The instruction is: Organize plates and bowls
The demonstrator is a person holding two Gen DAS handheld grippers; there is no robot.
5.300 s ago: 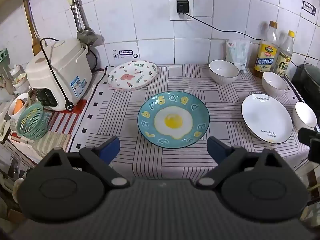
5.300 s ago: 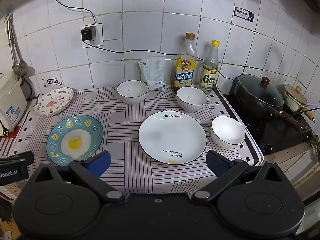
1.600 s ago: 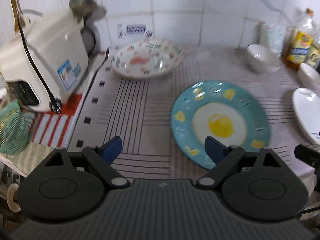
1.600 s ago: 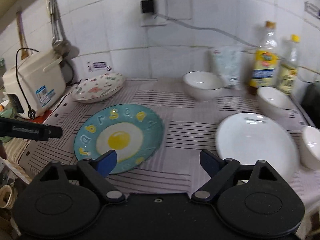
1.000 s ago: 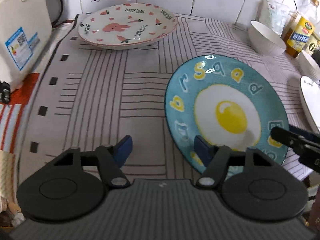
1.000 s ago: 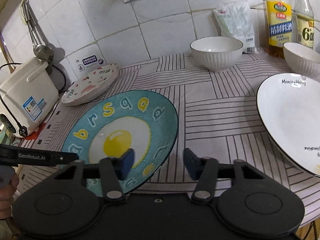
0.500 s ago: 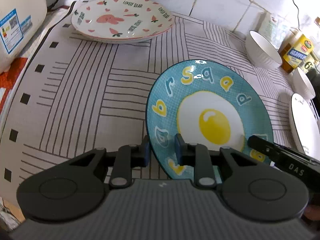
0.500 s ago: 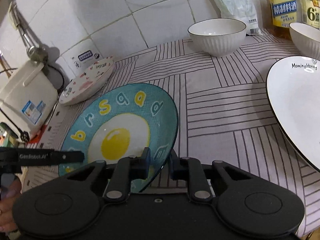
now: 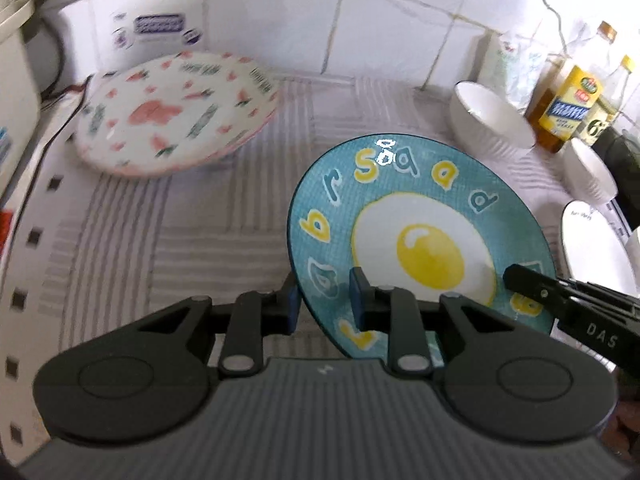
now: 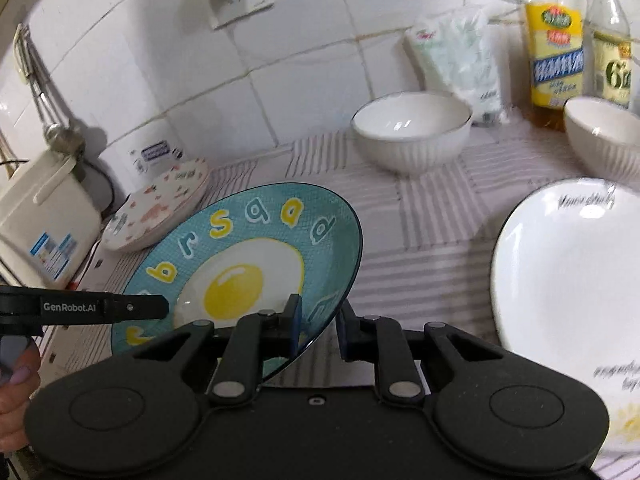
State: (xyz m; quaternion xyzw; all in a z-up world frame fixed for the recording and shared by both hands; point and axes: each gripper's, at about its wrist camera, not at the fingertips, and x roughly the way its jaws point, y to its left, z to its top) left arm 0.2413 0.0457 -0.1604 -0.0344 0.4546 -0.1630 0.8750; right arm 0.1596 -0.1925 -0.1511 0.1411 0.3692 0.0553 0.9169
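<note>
Left wrist view: both grippers, left gripper [image 9: 324,304] and right gripper [image 10: 318,322], newly clamped on blue egg plate [image 9: 420,240], now tilted, previously flat.

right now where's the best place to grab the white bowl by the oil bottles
Take the white bowl by its thin rim, coming down from above with one claw finger inside and one outside. It sits upright and open, and its rounded ribbed wall looks too wide to span.

Blue egg plate [image 9: 420,240]: near rim hidden behind the left gripper body. Pink-patterned plate [image 9: 176,112]: motion-blurred, print unreadable. White plate [image 10: 568,296]: cut by the right edge, lettering smeared. Rice cooker [image 10: 44,220]: cut by the left edge. Bottle labels [image 10: 556,64]: illegible
</note>
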